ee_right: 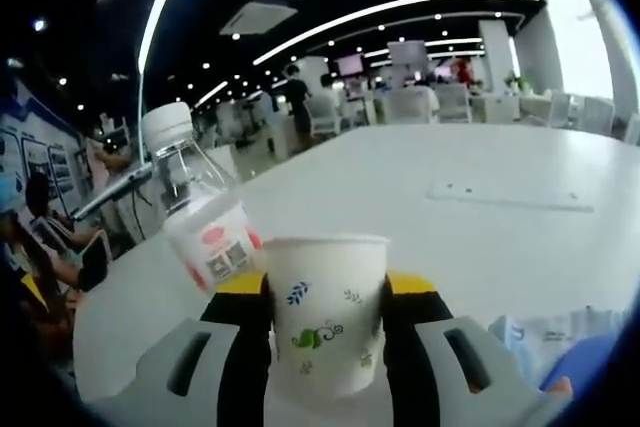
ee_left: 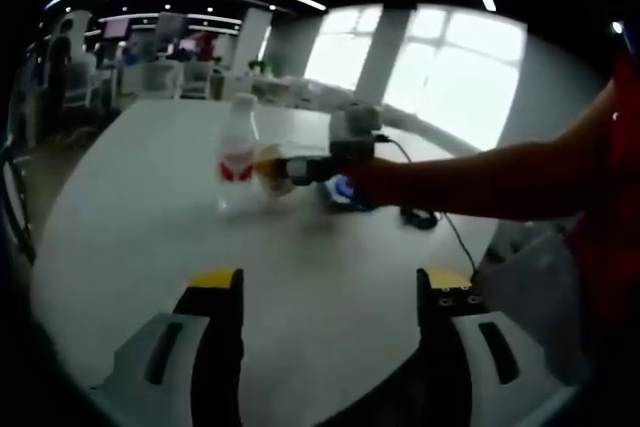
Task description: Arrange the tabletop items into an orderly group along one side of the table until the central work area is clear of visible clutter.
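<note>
Right gripper view: right gripper is clamping a paper cup mid-wall, water bottle leaning at ten o'clock. Being light and crushable, the cup probably needs gentle pressure. Left gripper is hovering wide open, empty, over the table.

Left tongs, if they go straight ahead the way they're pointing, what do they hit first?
Probably bare table at first; farther on, the water bottle and the paper cup in the right tongs lie roughly ahead, though depth is unclear.

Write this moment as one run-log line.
right hand-held gripper: shut on paper cup | water bottle: beside cup | left hand-held gripper: open
</note>
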`<state>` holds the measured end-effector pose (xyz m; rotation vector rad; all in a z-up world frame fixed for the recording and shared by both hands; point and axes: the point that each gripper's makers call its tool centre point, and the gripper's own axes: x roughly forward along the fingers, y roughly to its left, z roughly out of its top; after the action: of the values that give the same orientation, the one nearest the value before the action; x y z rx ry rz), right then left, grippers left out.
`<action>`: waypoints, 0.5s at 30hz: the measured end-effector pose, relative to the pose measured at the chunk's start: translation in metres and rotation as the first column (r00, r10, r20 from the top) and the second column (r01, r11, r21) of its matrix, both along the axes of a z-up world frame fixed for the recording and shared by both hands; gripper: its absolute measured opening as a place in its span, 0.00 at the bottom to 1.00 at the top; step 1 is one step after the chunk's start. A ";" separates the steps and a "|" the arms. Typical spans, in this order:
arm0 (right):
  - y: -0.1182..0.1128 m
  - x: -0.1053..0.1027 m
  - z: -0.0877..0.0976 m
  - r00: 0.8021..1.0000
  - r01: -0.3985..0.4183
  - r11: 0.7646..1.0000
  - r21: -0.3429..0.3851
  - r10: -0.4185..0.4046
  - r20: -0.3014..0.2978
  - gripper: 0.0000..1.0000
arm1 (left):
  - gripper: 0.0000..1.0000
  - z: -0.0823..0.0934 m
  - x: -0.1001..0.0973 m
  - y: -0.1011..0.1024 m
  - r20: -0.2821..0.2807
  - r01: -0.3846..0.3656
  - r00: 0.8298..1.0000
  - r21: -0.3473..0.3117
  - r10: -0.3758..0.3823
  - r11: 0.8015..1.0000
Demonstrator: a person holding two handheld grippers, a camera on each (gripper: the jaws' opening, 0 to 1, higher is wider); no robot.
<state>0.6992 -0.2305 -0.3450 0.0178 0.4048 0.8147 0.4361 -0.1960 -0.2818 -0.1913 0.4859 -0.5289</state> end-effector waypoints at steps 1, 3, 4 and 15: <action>0.000 -0.001 0.000 1.000 -0.001 1.000 0.001 0.001 0.001 0.43 | 0.67 0.000 0.000 0.000 0.000 0.000 1.000 0.000 0.000 1.000; 0.000 -0.002 -0.002 1.000 -0.004 1.000 -0.004 0.004 -0.003 0.44 | 0.67 0.000 0.000 0.000 0.001 0.002 1.000 0.002 -0.002 1.000; -0.001 -0.005 -0.001 1.000 -0.008 1.000 -0.004 0.008 -0.006 0.44 | 0.67 0.000 0.000 -0.001 0.001 0.003 1.000 0.003 -0.003 1.000; -0.006 -0.003 0.001 1.000 0.003 1.000 0.009 -0.003 0.000 0.44 | 0.66 -0.001 0.000 -0.002 -0.005 0.008 1.000 0.005 -0.008 1.000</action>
<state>0.6958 -0.2366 -0.3439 0.0266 0.4011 0.8139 0.4357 -0.1980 -0.2831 -0.1858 0.4933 -0.5354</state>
